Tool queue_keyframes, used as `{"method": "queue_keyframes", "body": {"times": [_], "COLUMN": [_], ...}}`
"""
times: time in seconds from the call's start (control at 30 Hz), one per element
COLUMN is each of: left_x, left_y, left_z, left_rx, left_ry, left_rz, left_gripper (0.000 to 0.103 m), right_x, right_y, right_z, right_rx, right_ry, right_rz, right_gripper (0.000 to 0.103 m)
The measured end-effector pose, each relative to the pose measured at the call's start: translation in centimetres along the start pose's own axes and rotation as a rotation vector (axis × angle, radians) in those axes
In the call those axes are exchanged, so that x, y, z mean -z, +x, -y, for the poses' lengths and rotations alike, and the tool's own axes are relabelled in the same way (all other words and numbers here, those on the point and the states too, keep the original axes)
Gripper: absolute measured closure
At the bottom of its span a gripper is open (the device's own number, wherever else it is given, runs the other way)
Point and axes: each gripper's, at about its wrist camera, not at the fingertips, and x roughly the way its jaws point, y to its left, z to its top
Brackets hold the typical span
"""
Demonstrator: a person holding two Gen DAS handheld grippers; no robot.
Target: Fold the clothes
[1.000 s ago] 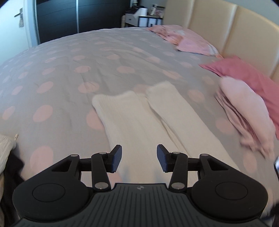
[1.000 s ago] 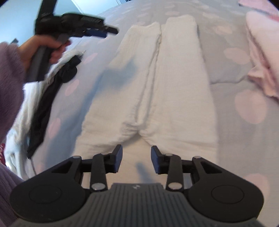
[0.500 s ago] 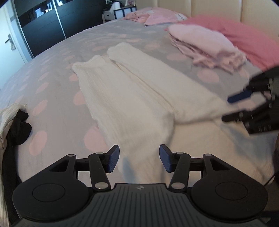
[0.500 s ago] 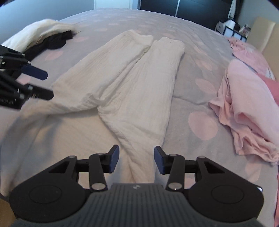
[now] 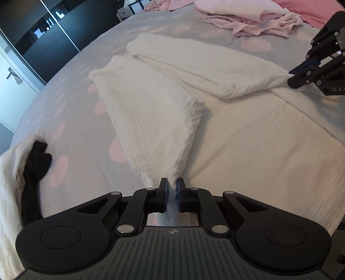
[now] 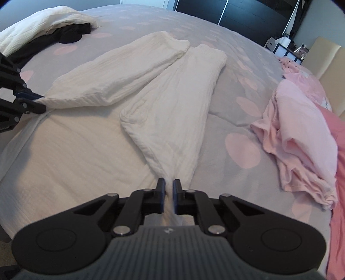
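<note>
White crinkled trousers (image 5: 151,107) lie flat on the bed, both legs reaching away from me. My left gripper (image 5: 171,183) is closing, and its pads pinch the near left corner of the trousers' waist end. In the right wrist view the same trousers (image 6: 172,107) run up from my right gripper (image 6: 168,183), which is closing with its pads pressed on the near right corner. Each gripper shows in the other's view: the right gripper (image 5: 293,77) at the right edge, the left gripper (image 6: 41,103) at the left edge, both with white cloth in the tips.
The bed has a grey cover with pink dots (image 5: 75,107) and a cream sheet (image 5: 258,140) at the near end. A pile of pink clothes (image 6: 301,129) lies to the right. A black garment (image 5: 36,159) and a white one (image 6: 43,19) lie at the left. Dark wardrobe doors (image 5: 54,28) stand behind.
Both grippers were open above the trousers; now each is shut on a waist corner. The left hand swung in from the left and came down. The cloth is pulled taut toward the tips.
</note>
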Motion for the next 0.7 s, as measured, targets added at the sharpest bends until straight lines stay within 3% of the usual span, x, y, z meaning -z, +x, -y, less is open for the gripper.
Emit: {"method": "queue_keyframes", "body": {"times": [0.17,0.23,0.3,0.47,0.57,0.7], "left_x": [0.1,-0.1,-0.4,-2.0,-3.7,-6.2], "left_y": [-0.4,-1.1,-2.0,-3.7,-3.6,-2.3], "left_z": [-0.2,-0.8,-1.9,-6.3,-9.8,-14.8], "left_rx": [0.013,0.044,0.098,0.237,0.275,0.278], "left_ry": [-0.021,-0.057,-0.122,-0.327,-0.412,-0.482], "left_rz": [0.016,0.029,0.044,0.087,0.098,0.119], "left_gripper": [0.095,0.087,0.079,0.056,0.056,0.051], "right_x": [0.1,-0.1,-0.4,-2.2,-4.5,-7.7], "right_y": [0.2,-0.3,-1.2,-3.1,-3.0,-1.6], "right_z": [-0.3,-0.1,0.4,2.9,5.6,9.0], "right_rx": [0.003,0.002,-0.017,-0.105,-0.173,-0.261], "right_ry": [-0.005,0.018,0.053,0.123,0.167,0.135], "right_rz": [-0.007,-0.009,-0.004,-0.004,-0.026,-0.066], "right_gripper": [0.093,0.088,0.067,0.063,0.059,0.059]}}
